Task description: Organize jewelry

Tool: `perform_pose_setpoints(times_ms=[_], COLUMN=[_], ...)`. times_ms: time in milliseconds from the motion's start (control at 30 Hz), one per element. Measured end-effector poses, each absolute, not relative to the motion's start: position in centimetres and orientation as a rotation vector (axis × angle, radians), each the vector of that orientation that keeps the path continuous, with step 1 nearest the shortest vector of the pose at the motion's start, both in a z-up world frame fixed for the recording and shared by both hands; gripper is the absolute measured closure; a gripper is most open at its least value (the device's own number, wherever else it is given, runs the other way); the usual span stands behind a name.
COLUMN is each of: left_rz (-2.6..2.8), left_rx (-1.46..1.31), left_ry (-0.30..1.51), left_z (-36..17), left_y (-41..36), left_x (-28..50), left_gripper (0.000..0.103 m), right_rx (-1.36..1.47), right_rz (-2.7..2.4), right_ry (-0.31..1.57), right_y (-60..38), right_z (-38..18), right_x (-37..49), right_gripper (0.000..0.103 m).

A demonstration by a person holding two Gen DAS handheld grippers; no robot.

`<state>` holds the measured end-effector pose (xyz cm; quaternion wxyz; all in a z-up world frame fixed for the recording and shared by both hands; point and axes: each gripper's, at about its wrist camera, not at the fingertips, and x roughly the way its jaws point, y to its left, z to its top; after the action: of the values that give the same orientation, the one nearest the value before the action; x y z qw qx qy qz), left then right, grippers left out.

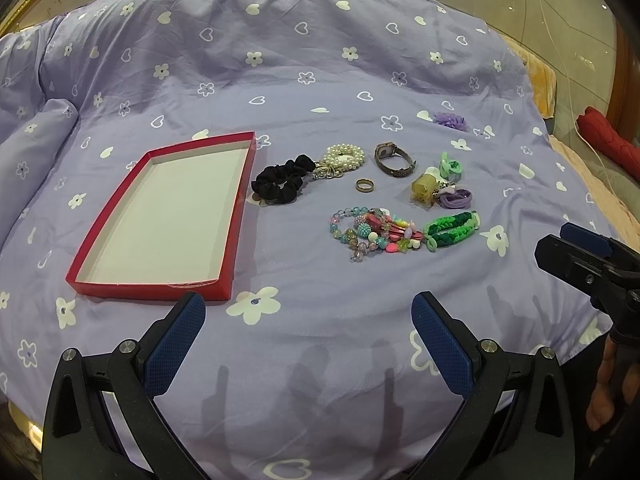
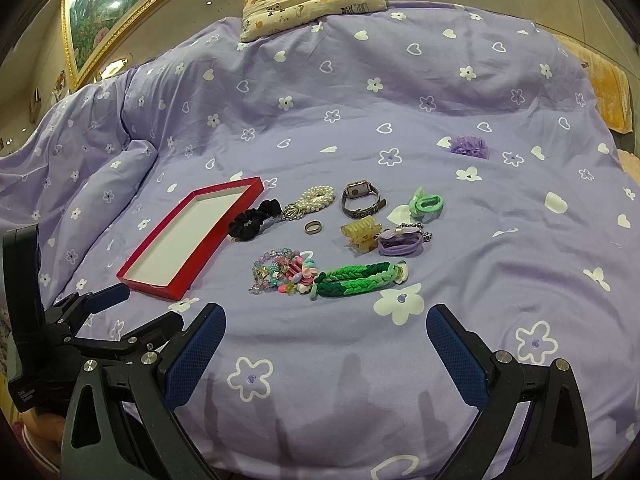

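Green braided band point(image 2: 358, 279) lying crosswise just ahead of wide-open, empty right hand-held gripper point(image 2: 326, 344); left hand-held gripper point(image 1: 308, 332), likewise open, nearer red tray point(image 1: 236, 216).

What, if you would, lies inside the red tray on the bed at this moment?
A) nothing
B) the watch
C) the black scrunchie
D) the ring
A: the red tray shows only its bare white floor, while the black scrunchie, the ring and the watch all lie on the purple bedspread to its right.
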<state>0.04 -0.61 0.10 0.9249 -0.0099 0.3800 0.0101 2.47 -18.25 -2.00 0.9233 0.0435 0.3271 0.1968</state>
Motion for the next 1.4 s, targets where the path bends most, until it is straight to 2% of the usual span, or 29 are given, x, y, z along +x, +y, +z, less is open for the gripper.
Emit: perform_pose_setpoints(times_ms=[500, 867, 1200, 1400], left_rz=[0.006, -0.011, -0.001, 0.002], left_rx=[-0.029, -0.011, -0.012, -0.01], left_ry=[0.797, 0.816, 0.823, 0.86], left_z=[0.0, 0.1, 0.5, -0.4], left_y=[-0.3, 0.3, 2.4, 3.7], left_x=[1.3, 4.7, 9.9, 14.0], left_gripper=[0.0, 0.007, 0.012, 0.027], right_rx=[0.105, 0.137, 0.135, 0.147], right_rz=[0.398, 0.386, 0.361, 0.309], right_ry=[0.682, 0.715, 0.74, 0.76], right_y=[-18.9, -20.0, -20.6, -22.2], right_z=[-2.3, -2.6, -2.4, -2.6], right_x=[3.5, 6.3, 10.7, 14.9], right_gripper=[0.003, 0.022, 0.031, 0.042])
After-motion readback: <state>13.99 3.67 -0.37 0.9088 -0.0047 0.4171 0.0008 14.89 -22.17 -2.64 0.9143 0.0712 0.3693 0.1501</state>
